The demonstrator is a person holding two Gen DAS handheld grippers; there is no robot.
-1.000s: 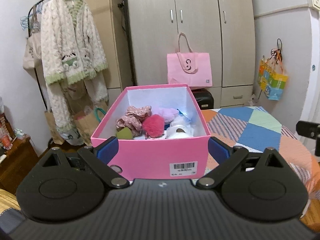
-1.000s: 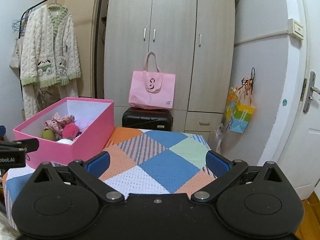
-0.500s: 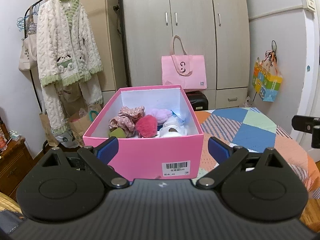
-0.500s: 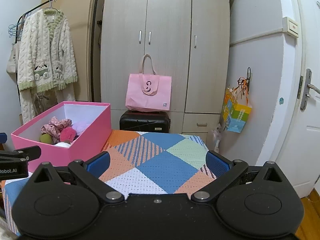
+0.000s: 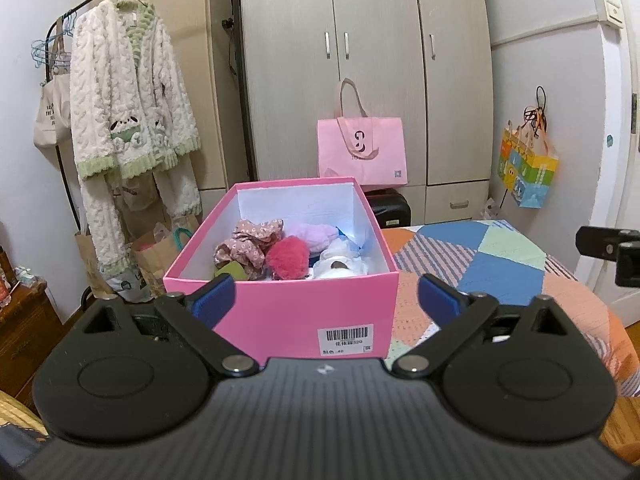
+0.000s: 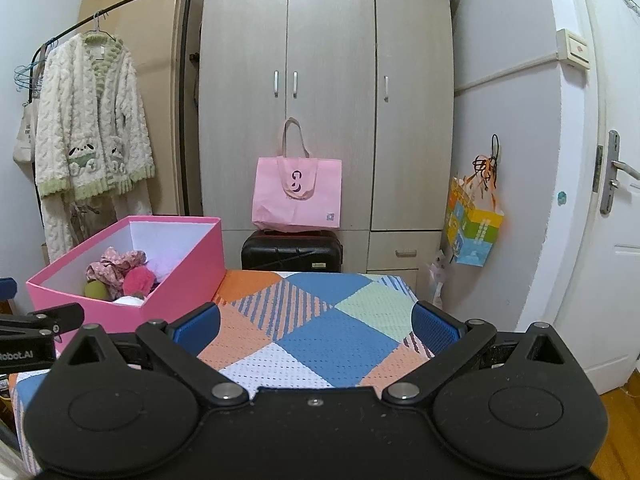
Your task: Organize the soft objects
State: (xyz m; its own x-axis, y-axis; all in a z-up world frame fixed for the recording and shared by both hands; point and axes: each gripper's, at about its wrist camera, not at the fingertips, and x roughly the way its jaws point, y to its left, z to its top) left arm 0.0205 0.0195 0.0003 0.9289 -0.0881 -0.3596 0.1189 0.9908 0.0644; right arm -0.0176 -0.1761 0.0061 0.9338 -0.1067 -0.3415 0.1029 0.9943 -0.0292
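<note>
A pink box (image 5: 288, 312) stands on the patchwork cloth (image 5: 500, 256) and holds several soft things: a floral scrunchie (image 5: 248, 240), a red pompom (image 5: 287, 257), a lilac plush (image 5: 316, 236), a white plush (image 5: 340, 266) and a green piece (image 5: 228, 269). My left gripper (image 5: 325, 298) is open and empty, just in front of the box. My right gripper (image 6: 316, 326) is open and empty over the cloth (image 6: 328, 328), to the right of the box (image 6: 180, 280).
A wardrobe (image 6: 328, 100) stands behind, with a pink tote bag (image 6: 298, 194) on a black suitcase (image 6: 292, 250). A clothes rack with a fluffy robe (image 6: 90, 140) is at the left. A colourful bag (image 6: 474, 226) hangs by the door (image 6: 612, 200).
Both grippers have drawn back and risen a little, so the box looks smaller and lower. Both stay open and empty.
</note>
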